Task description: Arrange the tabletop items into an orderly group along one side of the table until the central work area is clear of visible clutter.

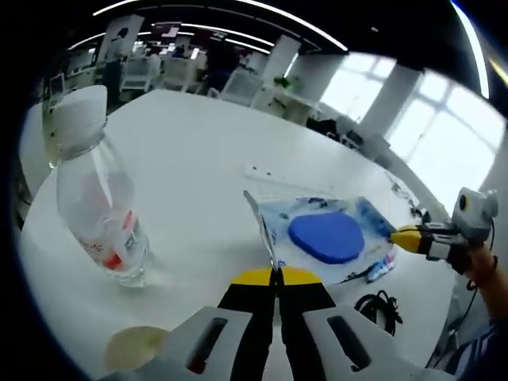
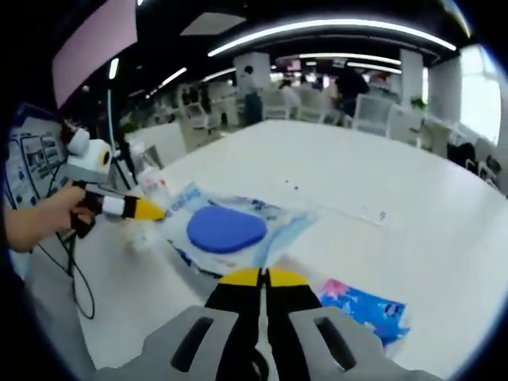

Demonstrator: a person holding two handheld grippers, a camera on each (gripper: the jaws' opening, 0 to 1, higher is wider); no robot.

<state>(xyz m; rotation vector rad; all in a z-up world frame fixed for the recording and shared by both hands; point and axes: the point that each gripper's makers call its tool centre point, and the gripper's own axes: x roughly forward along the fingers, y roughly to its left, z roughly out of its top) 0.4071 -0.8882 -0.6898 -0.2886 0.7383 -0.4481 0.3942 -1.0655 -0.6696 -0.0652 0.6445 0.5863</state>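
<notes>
A soft wet-wipes packet (image 1: 333,238) with a blue oval lid is held between both grippers over the white table (image 1: 198,151). My left gripper (image 1: 276,276) is shut on its near corner. From the right, my right gripper (image 1: 405,238) pinches the opposite edge. In the right gripper view the same packet (image 2: 226,230) lies just ahead of the right gripper (image 2: 260,276), whose yellow tips are closed on its edge. The left gripper (image 2: 155,211), held in a hand, grips the far side. A clear water bottle (image 1: 99,206) with a white cap stands upright to the left.
A small blue and pink packet (image 2: 361,305) lies near the right gripper. A flat white strip (image 1: 270,173) rests mid-table. A black cable (image 1: 379,305) coils by the table edge, and a beige object (image 1: 135,345) sits at the near left. Office desks and chairs stand beyond.
</notes>
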